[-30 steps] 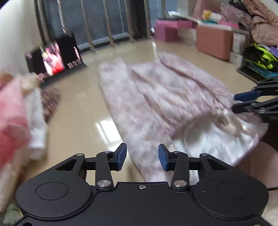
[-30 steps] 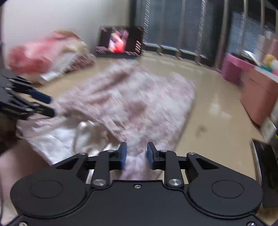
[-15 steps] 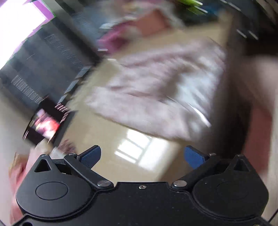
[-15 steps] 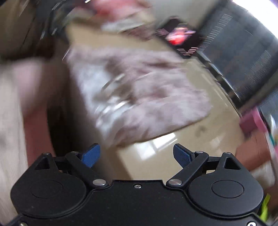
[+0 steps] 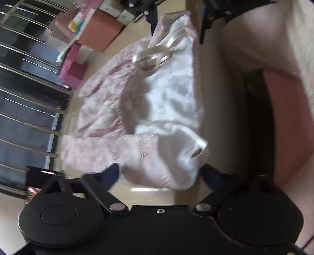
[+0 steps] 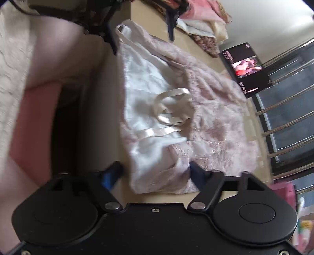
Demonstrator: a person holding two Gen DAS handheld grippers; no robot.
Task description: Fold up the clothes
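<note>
A pale pink lace dress (image 5: 109, 109) with white lining and satin ribbon straps (image 5: 155, 56) lies spread on the glossy beige floor. My left gripper (image 5: 161, 174) is low over one near corner of it. Its jaws are closing with that corner between them, and the pads stand clear of the cloth. My right gripper (image 6: 155, 172) is over the other near corner of the dress (image 6: 215, 117), its jaws also closing around cloth without pinching it. Each gripper shows at the top of the other's view, the right gripper (image 5: 177, 25) and the left gripper (image 6: 141, 33).
The person's legs (image 5: 255, 39) are right beside the dress's near edge. A lit tablet (image 6: 247, 68) leans by the railed window (image 6: 284, 117). A heap of other clothes (image 6: 202, 11) lies on one side, and pink storage boxes (image 5: 102, 29) on the other.
Both grippers rolled about a quarter turn and dropped toward the dress's near edge. Their jaws went from nearly shut to wide, then narrowed, and a dress corner now lies between each pair.
</note>
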